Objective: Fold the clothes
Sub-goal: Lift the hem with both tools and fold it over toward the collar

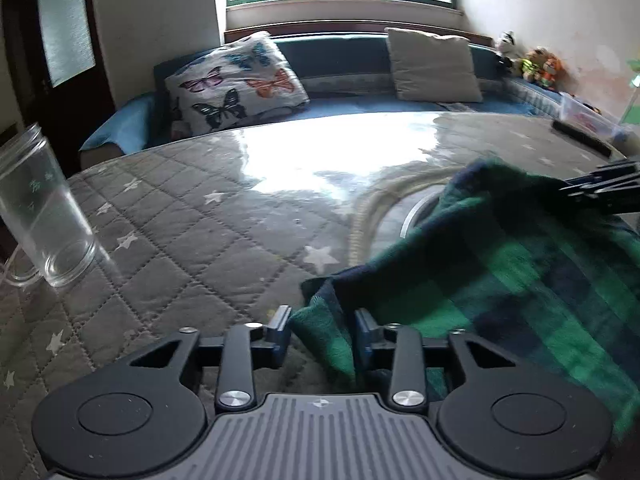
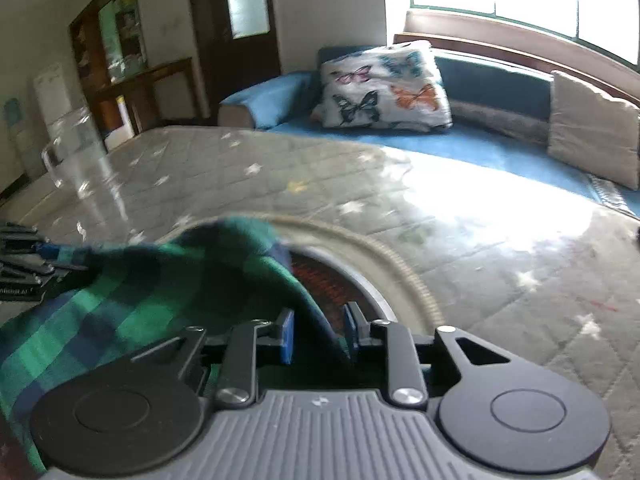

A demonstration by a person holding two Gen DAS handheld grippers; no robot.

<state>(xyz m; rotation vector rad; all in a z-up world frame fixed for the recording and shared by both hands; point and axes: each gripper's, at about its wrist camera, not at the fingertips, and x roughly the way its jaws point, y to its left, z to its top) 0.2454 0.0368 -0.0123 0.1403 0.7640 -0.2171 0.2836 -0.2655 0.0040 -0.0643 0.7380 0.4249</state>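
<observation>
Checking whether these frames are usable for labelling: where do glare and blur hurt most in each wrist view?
Left wrist view: window glare washes out the middle of the quilted table cover; the green plaid cloth is smeared with blur; the glass jar stays readable. Right wrist view: glare whitens the table's right side, the cloth is blurred, and the jar is blurred.

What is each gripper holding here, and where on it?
Both hold the green plaid cloth: left gripper and right gripper each have an edge between their fingers.
</observation>
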